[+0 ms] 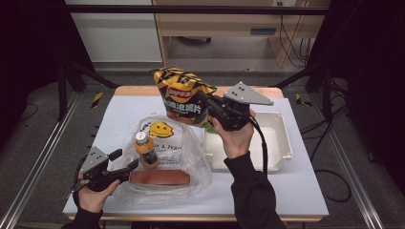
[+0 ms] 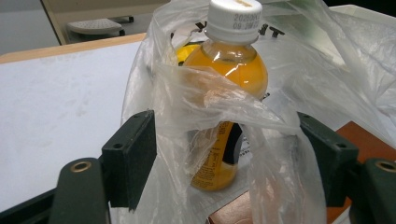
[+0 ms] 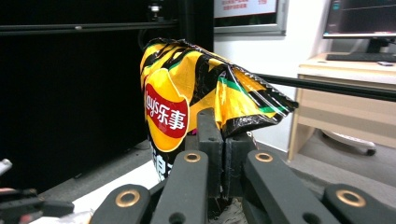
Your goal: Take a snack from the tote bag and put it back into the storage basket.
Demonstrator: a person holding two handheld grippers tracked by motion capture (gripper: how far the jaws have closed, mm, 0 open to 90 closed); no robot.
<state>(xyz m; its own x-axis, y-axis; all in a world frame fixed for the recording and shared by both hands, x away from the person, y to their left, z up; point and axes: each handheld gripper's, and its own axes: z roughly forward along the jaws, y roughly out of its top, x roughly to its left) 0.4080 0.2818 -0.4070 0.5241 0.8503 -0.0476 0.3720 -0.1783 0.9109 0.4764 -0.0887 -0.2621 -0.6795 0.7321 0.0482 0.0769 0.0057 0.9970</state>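
A yellow and black chips bag (image 1: 183, 97) (image 3: 187, 88) hangs in the air above the back of the white table, and my right gripper (image 1: 207, 106) (image 3: 223, 140) is shut on its lower right edge. A clear plastic bag (image 1: 188, 160) (image 2: 299, 84) lies open at the table's front left. Inside it an orange juice bottle (image 1: 145, 150) (image 2: 229, 70) with a white cap stands upright beside a flat brown box (image 1: 160, 177) (image 2: 369, 135). My left gripper (image 1: 125, 160) (image 2: 229, 144) is open at the bag's left edge, with loose plastic film and the bottle between its wide jaws.
A white rectangular tray (image 1: 282, 136) sits at the right of the table, just under and right of my right hand. The white table top (image 1: 296, 191) ends in a wooden edge at the back. Black frame bars stand around the table.
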